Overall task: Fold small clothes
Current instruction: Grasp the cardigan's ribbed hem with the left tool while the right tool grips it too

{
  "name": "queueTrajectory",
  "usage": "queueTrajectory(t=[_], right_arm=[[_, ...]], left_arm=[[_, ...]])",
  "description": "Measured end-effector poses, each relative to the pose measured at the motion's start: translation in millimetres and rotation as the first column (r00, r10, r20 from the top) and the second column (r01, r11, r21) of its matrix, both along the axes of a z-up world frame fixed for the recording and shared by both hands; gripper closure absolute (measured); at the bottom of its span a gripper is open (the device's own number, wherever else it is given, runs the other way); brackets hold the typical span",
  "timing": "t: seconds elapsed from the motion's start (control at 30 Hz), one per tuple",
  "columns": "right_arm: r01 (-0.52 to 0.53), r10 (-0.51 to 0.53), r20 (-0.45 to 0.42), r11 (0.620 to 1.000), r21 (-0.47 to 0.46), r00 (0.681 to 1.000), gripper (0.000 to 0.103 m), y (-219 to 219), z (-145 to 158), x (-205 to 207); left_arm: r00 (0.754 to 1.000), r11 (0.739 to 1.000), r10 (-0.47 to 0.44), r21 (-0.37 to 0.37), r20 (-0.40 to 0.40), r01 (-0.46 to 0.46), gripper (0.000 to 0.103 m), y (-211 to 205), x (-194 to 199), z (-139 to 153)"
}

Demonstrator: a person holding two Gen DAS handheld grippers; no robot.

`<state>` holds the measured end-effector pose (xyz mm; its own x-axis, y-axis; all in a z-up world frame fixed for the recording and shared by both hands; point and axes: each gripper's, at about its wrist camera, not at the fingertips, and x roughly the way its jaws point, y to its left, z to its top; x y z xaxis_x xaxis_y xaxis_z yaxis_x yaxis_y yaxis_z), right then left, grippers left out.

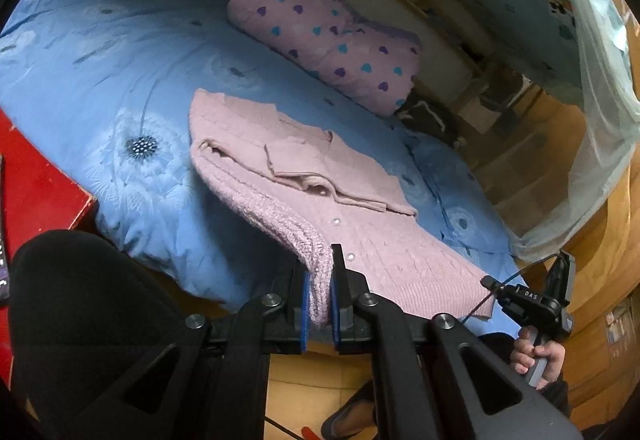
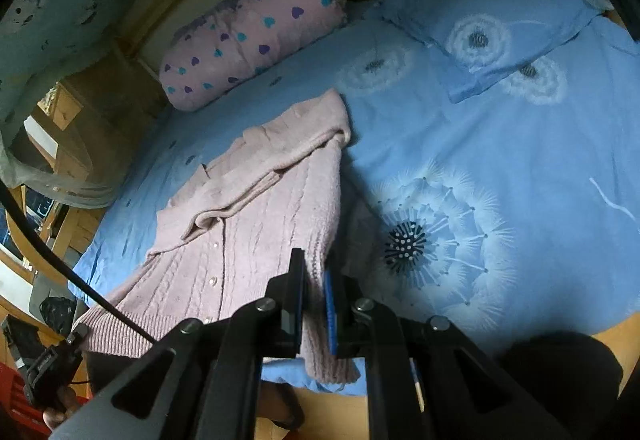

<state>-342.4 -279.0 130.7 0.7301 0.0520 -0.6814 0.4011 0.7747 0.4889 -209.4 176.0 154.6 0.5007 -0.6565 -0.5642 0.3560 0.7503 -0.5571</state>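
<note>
A pale pink knitted cardigan (image 1: 320,175) with small snap buttons lies on the blue bedsheet, sleeves folded across its front. My left gripper (image 1: 319,280) is shut on the cardigan's ribbed hem corner and holds it lifted off the bed. In the right wrist view the cardigan (image 2: 256,207) stretches away from me. My right gripper (image 2: 314,292) is shut on another hem edge, which hangs down between the blue pads (image 2: 330,304). The right gripper also shows in the left wrist view (image 1: 536,300), held by a hand at the cardigan's other corner.
A blue sheet with dandelion print (image 2: 500,167) covers the bed. A pink heart-print rolled quilt (image 1: 328,35) lies behind the cardigan. A blue pillow (image 2: 484,23) lies at the far right. A red box (image 1: 36,183) stands left. Wooden frame and netting (image 1: 600,143) lie right.
</note>
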Motion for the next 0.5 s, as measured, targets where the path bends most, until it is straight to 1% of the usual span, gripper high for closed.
queueTrajectory(t=[0.1, 0.13, 0.2, 0.27, 0.33, 0.37, 0.43, 0.47, 0.5], right_arm=[[-0.011, 0.011, 0.02, 1.0, -0.01, 1.0, 0.095, 7, 10, -11], [-0.014, 0.015, 0.031, 1.0, -0.022, 0.999, 0.095, 11, 15, -15], [-0.014, 0.017, 0.051, 0.998, -0.061, 0.999, 0.102, 15, 24, -24], [0.0, 0.008, 0.081, 0.995, -0.099, 0.997, 0.103, 15, 37, -34], [0.009, 0.003, 0.096, 0.993, -0.12, 0.995, 0.103, 11, 43, -38], [0.018, -0.006, 0.092, 0.991, -0.131, 0.996, 0.103, 8, 42, -38], [0.04, -0.033, 0.057, 0.991, -0.125, 0.998, 0.102, 1, 34, -36], [0.054, -0.052, 0.024, 0.994, -0.093, 0.998, 0.1, -4, 23, -33], [0.057, -0.057, 0.003, 0.996, -0.061, 0.998, 0.094, -6, 15, -30]], left_arm=[[1.0, 1.0, 0.004, -0.008, 0.005, -0.004, 0.103, 8, -3, 3], [1.0, 1.0, 0.006, -0.012, 0.003, -0.006, 0.103, 10, -4, 4], [1.0, 1.0, 0.007, -0.018, 0.002, -0.007, 0.103, 16, -7, 5], [1.0, 1.0, 0.003, -0.015, 0.006, -0.003, 0.103, 18, -8, 6], [1.0, 1.0, 0.005, -0.012, 0.011, -0.005, 0.103, 16, -7, 5], [1.0, 1.0, 0.007, -0.012, 0.014, -0.006, 0.103, 15, -6, 4], [1.0, 1.0, -0.009, -0.008, 0.009, 0.009, 0.103, 11, -2, 1], [1.0, 1.0, -0.01, -0.002, 0.006, 0.01, 0.103, 8, -1, -1], [1.0, 1.0, -0.01, 0.0, 0.005, 0.01, 0.103, 8, 0, -1]])
